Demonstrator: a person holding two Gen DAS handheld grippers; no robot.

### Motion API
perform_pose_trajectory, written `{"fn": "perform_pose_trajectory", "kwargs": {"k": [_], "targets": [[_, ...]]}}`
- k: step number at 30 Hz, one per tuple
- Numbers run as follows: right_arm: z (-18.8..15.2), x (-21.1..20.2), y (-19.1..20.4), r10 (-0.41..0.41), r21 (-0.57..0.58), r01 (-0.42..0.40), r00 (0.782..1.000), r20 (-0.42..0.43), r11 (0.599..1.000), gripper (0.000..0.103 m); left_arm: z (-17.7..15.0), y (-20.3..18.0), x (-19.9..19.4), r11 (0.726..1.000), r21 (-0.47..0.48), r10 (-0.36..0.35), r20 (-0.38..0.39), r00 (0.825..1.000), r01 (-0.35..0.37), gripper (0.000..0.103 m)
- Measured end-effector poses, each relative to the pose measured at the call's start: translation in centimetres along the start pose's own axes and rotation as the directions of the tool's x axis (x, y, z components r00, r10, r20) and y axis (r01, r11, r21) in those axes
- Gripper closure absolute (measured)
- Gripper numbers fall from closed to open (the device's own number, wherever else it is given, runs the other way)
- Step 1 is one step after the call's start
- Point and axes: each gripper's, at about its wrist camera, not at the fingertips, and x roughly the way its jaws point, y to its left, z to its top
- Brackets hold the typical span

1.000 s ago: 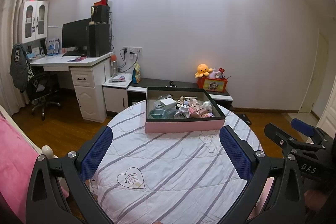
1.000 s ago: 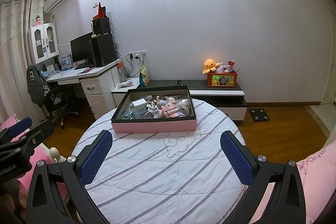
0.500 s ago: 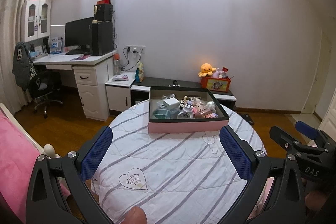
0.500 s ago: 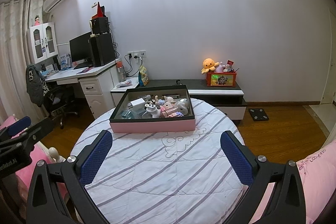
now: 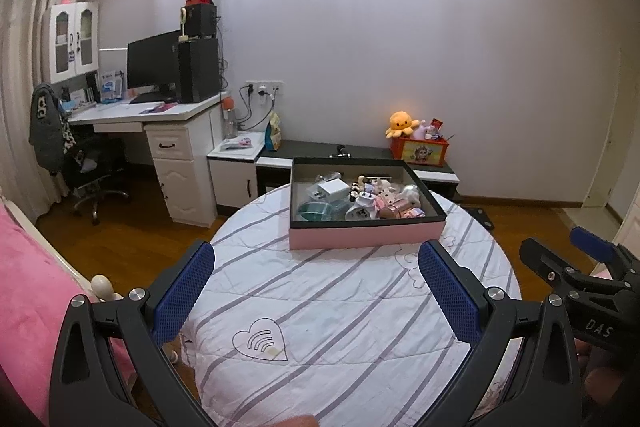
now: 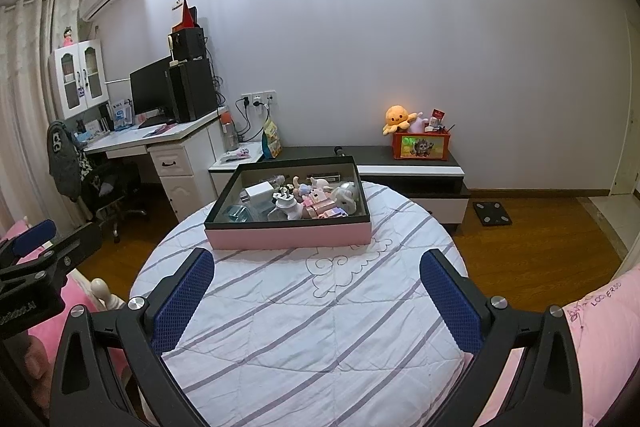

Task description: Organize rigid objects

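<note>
A pink box with a dark inner rim (image 5: pixel 366 237) (image 6: pixel 288 235) stands at the far side of a round table (image 5: pixel 344 323) (image 6: pixel 304 327) covered with a striped white cloth. It holds several small objects: a white charger block (image 5: pixel 334 190) (image 6: pixel 259 191), a teal bowl (image 5: pixel 315 211), a small white clock (image 5: pixel 360 213), figurines. My left gripper (image 5: pixel 316 291) is open and empty above the near table. My right gripper (image 6: pixel 316 293) is open and empty too, also short of the box. Each gripper shows at the edge of the other's view.
A white desk (image 5: pixel 160 115) with monitor and speakers stands at the left, with an office chair (image 5: pixel 92 167). A low black-and-white cabinet (image 6: pixel 408 167) with an orange toy box (image 6: pixel 420 145) runs along the back wall. Pink bedding (image 5: pixel 28 291) (image 6: pixel 600 327) flanks the table.
Both grippers have shifted a little, so the box sits slightly further right in the left view and further left in the right view. Both stay open and empty.
</note>
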Motion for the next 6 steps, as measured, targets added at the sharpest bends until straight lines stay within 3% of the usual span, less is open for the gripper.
{"fn": "perform_pose_trajectory", "kwargs": {"k": [6], "targets": [[-0.02, 0.24, -0.12, -0.003, 0.005, 0.003, 1.0, -0.004, 1.0, 0.0, 0.12, -0.28, -0.01, 1.0, 0.002, -0.005, 0.007, 1.0, 0.005, 0.0]]}}
